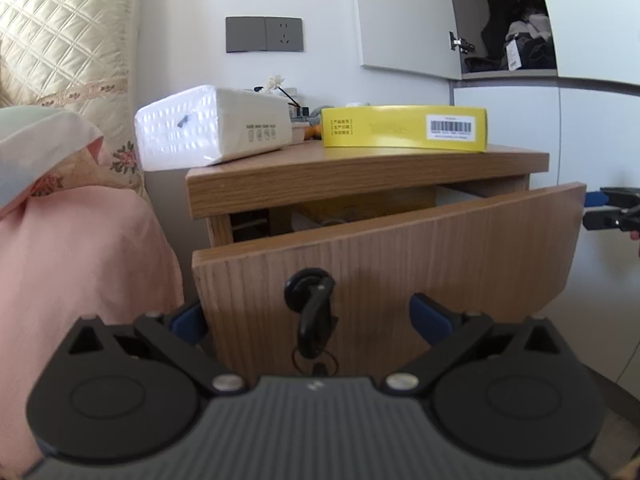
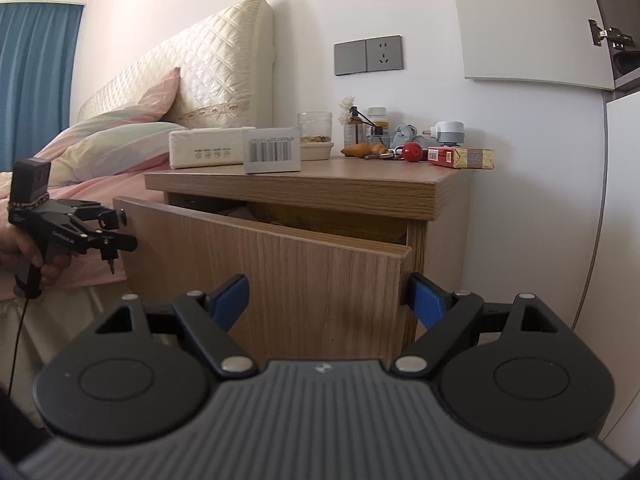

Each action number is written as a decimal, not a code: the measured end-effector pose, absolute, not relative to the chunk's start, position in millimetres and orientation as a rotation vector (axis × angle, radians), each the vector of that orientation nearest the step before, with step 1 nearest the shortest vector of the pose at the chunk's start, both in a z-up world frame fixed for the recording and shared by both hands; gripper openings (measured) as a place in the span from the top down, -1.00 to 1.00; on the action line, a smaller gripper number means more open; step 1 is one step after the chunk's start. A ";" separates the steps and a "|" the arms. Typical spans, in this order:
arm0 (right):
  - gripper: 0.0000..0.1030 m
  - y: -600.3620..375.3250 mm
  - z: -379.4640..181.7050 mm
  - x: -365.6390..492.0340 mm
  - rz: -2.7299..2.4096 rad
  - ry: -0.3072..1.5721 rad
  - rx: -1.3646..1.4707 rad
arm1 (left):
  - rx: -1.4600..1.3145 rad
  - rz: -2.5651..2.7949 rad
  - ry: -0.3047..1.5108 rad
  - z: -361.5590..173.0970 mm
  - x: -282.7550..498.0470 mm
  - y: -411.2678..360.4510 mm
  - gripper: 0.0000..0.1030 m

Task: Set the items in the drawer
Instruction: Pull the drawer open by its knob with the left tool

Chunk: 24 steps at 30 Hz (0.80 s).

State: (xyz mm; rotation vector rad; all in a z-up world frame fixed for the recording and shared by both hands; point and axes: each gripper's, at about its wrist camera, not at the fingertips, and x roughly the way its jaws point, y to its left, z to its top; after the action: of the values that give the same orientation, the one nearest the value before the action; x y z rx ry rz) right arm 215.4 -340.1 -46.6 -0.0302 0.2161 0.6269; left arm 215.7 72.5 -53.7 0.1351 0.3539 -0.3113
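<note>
Drawer [image 1: 400, 256] of light oak-grain wood, the upper one in a bedside cabinet [image 2: 304, 190], stands pulled partly out, so its flat front panel sits forward of the cabinet top and a dark gap shows behind it. Something pale and yellowish lies inside, too shadowed to identify. On the front panel hangs a round black knob [image 1: 306, 286] with a black key and ring dangling below it.

On the cabinet top rest a white tissue pack [image 1: 212, 126] near the bed side and a flat yellow box [image 1: 404, 126] with a barcode label beside it. Farther back, in the right wrist view, sit a glass cup [image 2: 315, 124], small bottles, a red ball [image 2: 413, 152] and a red and gold carton [image 2: 460, 158].

The left gripper [image 1: 308, 320] faces the drawer front with its blue-padded fingers [image 1: 430, 322] spread wide, one on either side of the knob, and gripping nothing. In the right wrist view a hand [image 2: 24, 248] holds it by the handle, close to the knob.

The right gripper [image 2: 326, 300] is likewise wide apart and empty. Its fingers [image 2: 426, 300] straddle the drawer panel's right-hand edge, one in front of the panel and one past its corner; whether they touch the wood cannot be told.

A bed with pink bedding [image 1: 80, 248] stands just beside the cabinet.
</note>
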 end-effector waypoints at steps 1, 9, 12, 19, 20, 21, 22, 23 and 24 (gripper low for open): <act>-0.72 -340.8 -46.6 212.7 0.633 0.216 -0.034 | 0.131 -0.314 0.355 -53.3 213.5 73.2 -0.98; -0.72 -347.4 -45.0 198.3 0.678 0.224 -0.039 | 0.159 -0.301 0.349 -55.4 194.5 69.0 -0.98; -0.72 -349.4 -44.4 191.4 0.695 0.225 -0.046 | 0.166 -0.296 0.348 -55.9 186.3 67.4 -0.98; -0.72 -354.3 -43.6 171.2 0.731 0.225 -0.053 | 0.158 -0.283 0.343 -56.0 163.6 65.8 -0.98; -0.72 -355.2 -43.5 167.8 0.737 0.225 -0.054 | 0.159 -0.283 0.343 -56.0 160.1 65.7 -0.98; -0.72 -356.3 -43.1 164.8 0.744 0.226 -0.057 | 0.159 -0.283 0.344 -56.0 156.7 65.8 -0.98; -0.72 -357.5 -42.9 161.6 0.751 0.227 -0.058 | 0.160 -0.284 0.345 -55.8 153.6 65.9 -0.98; -0.72 -359.4 -42.9 159.1 0.761 0.227 -0.050 | 0.163 -0.284 0.347 -55.4 150.2 65.6 -0.98; -0.72 -361.7 -42.8 156.4 0.769 0.228 -0.038 | 0.164 -0.285 0.349 -54.9 146.9 65.6 -0.98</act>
State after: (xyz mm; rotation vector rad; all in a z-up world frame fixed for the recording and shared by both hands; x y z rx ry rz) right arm 156.4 -361.7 -42.8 -0.0382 0.2278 0.7694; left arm 146.9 65.6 -54.9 0.1636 0.3494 -0.2851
